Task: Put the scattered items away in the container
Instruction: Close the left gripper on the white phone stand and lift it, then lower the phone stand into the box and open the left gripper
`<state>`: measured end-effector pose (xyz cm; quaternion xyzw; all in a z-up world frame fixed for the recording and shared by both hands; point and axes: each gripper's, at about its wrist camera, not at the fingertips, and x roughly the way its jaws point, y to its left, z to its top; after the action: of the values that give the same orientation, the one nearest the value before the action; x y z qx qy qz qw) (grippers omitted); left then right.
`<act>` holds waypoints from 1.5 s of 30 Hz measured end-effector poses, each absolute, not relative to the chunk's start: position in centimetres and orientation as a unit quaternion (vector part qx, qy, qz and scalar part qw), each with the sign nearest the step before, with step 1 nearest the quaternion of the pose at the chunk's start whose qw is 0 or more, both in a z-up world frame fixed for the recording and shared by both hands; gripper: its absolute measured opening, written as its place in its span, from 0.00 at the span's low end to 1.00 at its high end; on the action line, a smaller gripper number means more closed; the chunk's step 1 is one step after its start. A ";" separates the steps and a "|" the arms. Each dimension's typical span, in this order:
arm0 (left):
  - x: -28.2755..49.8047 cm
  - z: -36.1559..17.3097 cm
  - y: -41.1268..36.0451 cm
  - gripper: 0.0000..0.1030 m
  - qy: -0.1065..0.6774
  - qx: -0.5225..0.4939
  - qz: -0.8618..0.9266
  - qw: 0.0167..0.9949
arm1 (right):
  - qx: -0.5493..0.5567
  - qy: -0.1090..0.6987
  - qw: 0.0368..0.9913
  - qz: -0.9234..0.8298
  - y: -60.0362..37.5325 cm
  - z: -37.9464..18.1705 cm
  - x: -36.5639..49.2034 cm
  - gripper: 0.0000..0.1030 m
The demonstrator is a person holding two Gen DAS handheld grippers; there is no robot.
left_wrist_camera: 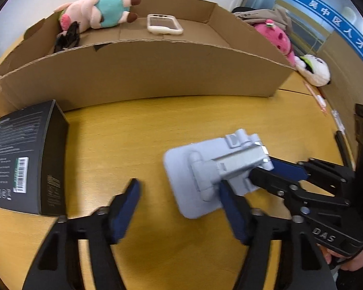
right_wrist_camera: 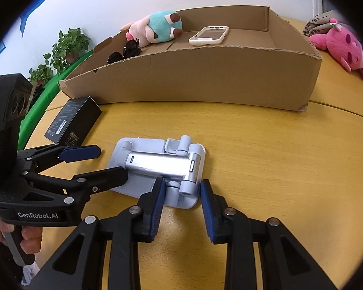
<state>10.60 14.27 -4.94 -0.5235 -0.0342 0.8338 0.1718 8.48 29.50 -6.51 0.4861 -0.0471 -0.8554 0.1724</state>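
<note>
One grey folding phone stand (right_wrist_camera: 157, 166) flat on yellow wooden surface (right_wrist_camera: 266, 169), its near hinge end between my right gripper (right_wrist_camera: 182, 191) jaws, open; my left gripper (left_wrist_camera: 179, 193) jaws open, stand beside right pad. One black box (left_wrist_camera: 24, 159) left.

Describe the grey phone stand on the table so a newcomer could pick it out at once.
Start at the long cardboard box on the yellow table. On the bare tabletop in front of its near wall lies the folding phone stand, flat, with the open right gripper at its near edge. It is pale grey with a silvery hinged arm, unlike the black carton to its left.
</note>
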 end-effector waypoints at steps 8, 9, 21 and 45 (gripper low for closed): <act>11.1 -4.9 14.3 0.39 -0.051 -0.522 0.832 0.182 | 0.480 -0.060 0.161 -0.860 29.6 -6.5 8.9 0.25; 11.2 -4.9 14.4 0.38 -0.052 -0.522 0.832 0.181 | 0.479 -0.063 0.161 -0.860 29.6 -6.4 9.0 0.25; 10.7 1.1 13.3 0.36 -0.062 -0.463 0.866 0.178 | 0.421 -0.066 0.168 -0.889 29.5 -1.5 8.6 0.25; -3.0 8.1 10.7 0.35 -0.036 -0.407 0.898 0.163 | 0.369 -0.097 0.173 -0.908 28.0 4.6 -4.9 0.25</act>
<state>-3.00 10.66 8.12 -0.4066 -0.0355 0.8983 0.1627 -4.89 27.97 4.58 0.3691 -0.0975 -0.9080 0.1725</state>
